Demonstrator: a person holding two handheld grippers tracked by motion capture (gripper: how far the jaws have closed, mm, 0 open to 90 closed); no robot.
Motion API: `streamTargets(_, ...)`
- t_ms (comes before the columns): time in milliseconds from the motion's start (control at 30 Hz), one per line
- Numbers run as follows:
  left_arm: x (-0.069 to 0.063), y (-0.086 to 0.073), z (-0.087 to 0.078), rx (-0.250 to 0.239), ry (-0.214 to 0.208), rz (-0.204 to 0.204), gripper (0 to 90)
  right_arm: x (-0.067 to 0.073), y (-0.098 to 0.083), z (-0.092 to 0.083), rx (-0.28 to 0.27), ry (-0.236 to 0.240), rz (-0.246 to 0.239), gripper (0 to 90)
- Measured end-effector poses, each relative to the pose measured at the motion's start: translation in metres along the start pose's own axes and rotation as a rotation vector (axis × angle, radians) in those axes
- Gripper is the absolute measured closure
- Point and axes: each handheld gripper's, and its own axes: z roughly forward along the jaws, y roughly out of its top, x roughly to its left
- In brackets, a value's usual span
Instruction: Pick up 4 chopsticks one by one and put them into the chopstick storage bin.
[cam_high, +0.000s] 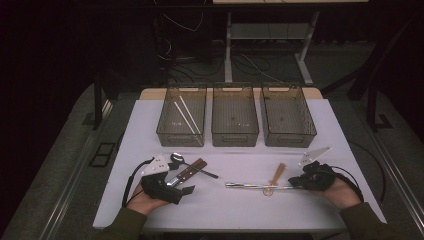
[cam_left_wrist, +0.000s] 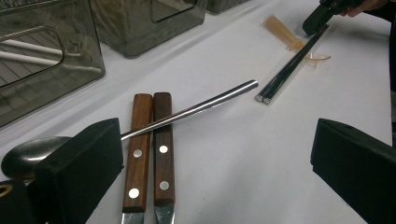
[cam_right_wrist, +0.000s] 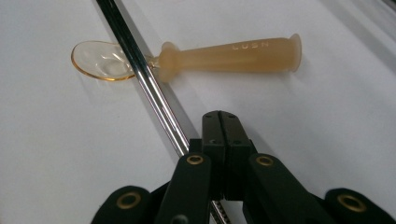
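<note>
Two wooden-handled knives (cam_high: 187, 172) (cam_left_wrist: 149, 144) lie side by side, and a metal spoon (cam_high: 176, 158) (cam_left_wrist: 201, 107) rests across their handles. My left gripper (cam_high: 180, 179) (cam_left_wrist: 215, 172) is open, one jaw on either side of the knife handles, touching neither. At the right, a pair of metal chopsticks (cam_high: 255, 186) (cam_right_wrist: 140, 70) lies over the bowl of a small amber spoon (cam_high: 276, 175) (cam_right_wrist: 229, 53). My right gripper (cam_high: 296, 184) (cam_right_wrist: 220, 135) is shut, its tips low over the near end of the chopsticks, with nothing seen between the jaws.
Three grey bins stand in a row at the back: left (cam_high: 180, 139), middle (cam_high: 235, 139), right (cam_high: 290, 139). The left one holds white chopsticks (cam_high: 186, 115) (cam_left_wrist: 37, 49). In the left gripper view the right gripper (cam_left_wrist: 317, 18) is at the top right.
</note>
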Motion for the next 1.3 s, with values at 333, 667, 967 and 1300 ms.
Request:
streamTargets(333, 0.0, 0.0, 0.0, -0.001, 0.0, 0.001, 0.8, 0.006, -0.006, -0.002, 0.015, 0.015, -0.008, 90.0)
streamTargets(667, -0.001, 0.0, 0.0, -0.003, 0.0, 0.001, 0.8, 0.013, -0.012, -0.004, 0.026, 0.033, -0.017, 90.0)
streamTargets(967, -0.001, 0.0, 0.001, 0.001, -0.003, 0.006, 0.8, 0.009, -0.012, -0.011, -0.018, 0.017, -0.001, 86.2)
streamTargets(1300, -0.001, 0.0, 0.001, 0.006, -0.002, 0.007, 0.8, 0.013, -0.003, -0.016, -0.108, 0.086, -0.026, 79.6)
